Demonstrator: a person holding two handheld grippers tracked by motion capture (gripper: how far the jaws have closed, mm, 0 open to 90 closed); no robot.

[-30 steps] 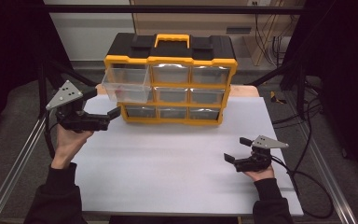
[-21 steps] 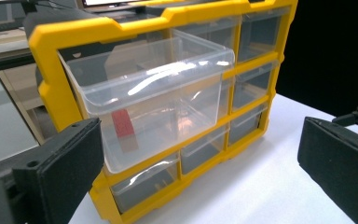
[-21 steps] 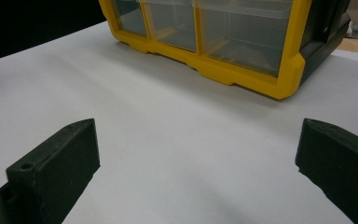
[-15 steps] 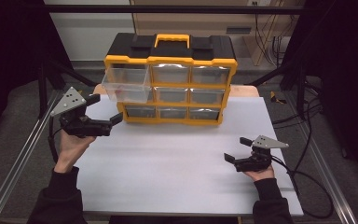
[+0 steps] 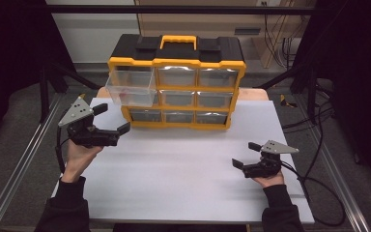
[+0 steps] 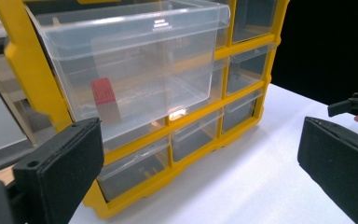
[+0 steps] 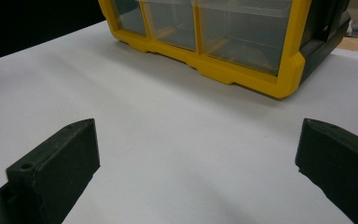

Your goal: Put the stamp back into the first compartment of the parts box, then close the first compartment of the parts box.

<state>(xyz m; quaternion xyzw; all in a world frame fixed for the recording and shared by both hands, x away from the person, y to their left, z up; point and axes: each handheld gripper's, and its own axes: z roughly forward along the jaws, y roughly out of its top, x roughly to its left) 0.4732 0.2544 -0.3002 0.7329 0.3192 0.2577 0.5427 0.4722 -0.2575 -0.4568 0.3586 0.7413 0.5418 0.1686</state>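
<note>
Just ahead of left gripper (image 5: 111,118) fingers (image 6: 60,165): pulled-out drawer (image 6: 135,60).

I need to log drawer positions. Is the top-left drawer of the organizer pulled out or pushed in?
Pulled out. The clear top-left drawer juts forward past the yellow organizer frame, while the other drawers sit flush.

Black sleeves (image 5: 63,212), 2 black grippers

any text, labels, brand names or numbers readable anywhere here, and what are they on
No text can be read in these pictures.
Pulled-out clear drawer: a small embossed mark near its front rim, too small and blurred to read.
Small red piece inside that drawer: no lettering can be made out.
Yellow and black organizer: no brand or label legible on its frame, lid or handle.
</note>
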